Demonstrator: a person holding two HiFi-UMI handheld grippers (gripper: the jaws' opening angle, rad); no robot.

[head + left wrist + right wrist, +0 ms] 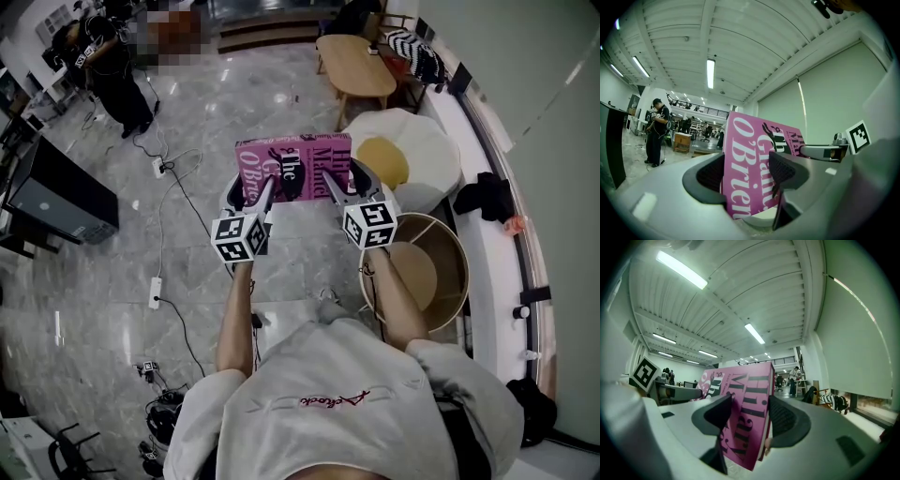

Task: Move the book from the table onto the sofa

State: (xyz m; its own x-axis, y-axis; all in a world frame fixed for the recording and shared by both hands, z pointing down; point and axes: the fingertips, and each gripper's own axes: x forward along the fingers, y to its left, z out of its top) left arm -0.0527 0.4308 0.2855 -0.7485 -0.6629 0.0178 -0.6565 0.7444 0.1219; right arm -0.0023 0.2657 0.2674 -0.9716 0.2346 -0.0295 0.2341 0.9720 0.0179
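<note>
A pink book (pixel 294 167) with black and white lettering is held up in the air between both grippers, cover facing up in the head view. My left gripper (pixel 261 199) is shut on the book's near left edge (pixel 749 173). My right gripper (pixel 341 192) is shut on its near right edge (pixel 746 414). In each gripper view the book stands between the dark pads and the other gripper shows beside it. A white sofa cushion shaped like a fried egg (pixel 405 156) lies just beyond and right of the book.
A round wooden side table (pixel 419 267) stands under my right arm. A wooden coffee table (pixel 356 66) is farther back. Cables and a power strip (pixel 156 291) run across the marble floor at left. A person (pixel 117 70) stands far left.
</note>
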